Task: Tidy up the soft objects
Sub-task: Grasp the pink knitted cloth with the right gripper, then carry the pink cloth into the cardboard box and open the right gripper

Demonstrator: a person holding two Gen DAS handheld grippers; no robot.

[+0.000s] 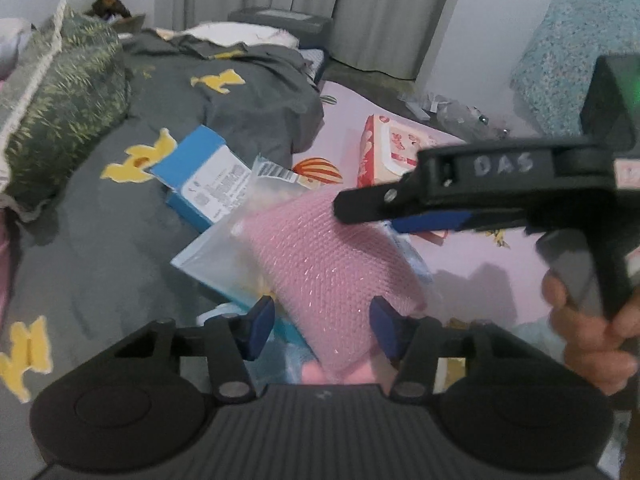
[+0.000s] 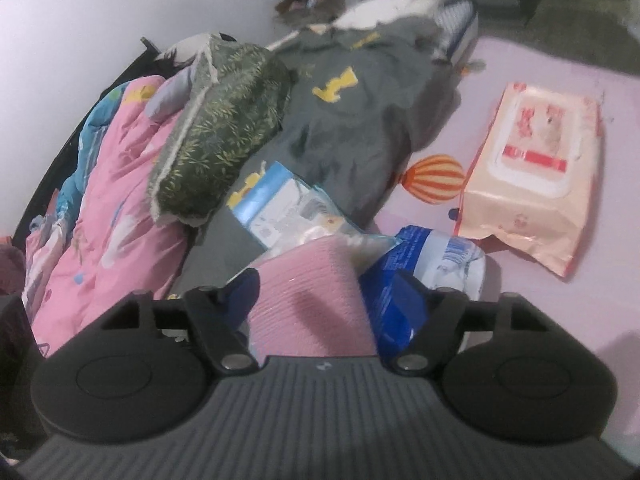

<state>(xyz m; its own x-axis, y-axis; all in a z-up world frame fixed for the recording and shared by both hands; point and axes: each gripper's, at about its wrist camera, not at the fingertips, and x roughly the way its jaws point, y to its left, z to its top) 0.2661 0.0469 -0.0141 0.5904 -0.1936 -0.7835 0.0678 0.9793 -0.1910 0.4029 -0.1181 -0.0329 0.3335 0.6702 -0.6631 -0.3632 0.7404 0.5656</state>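
Fingers of left gripper (image 1: 322,326) are set either side of a pink knitted pad (image 1: 332,256), contact not discernible. Right gripper (image 2: 324,300) likewise brackets the pad; grip cannot be told. Pad is lodged on a clear packet (image 1: 224,256), beside a wipes pack (image 2: 536,184), on the pink sheet (image 2: 540,60).

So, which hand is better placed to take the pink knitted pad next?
Probably the left. The pink knitted pad already lies between the left gripper's fingers, right at the tips, apparently untouched. The right gripper hovers over its far corner, seemingly above it, and would have to come down first.
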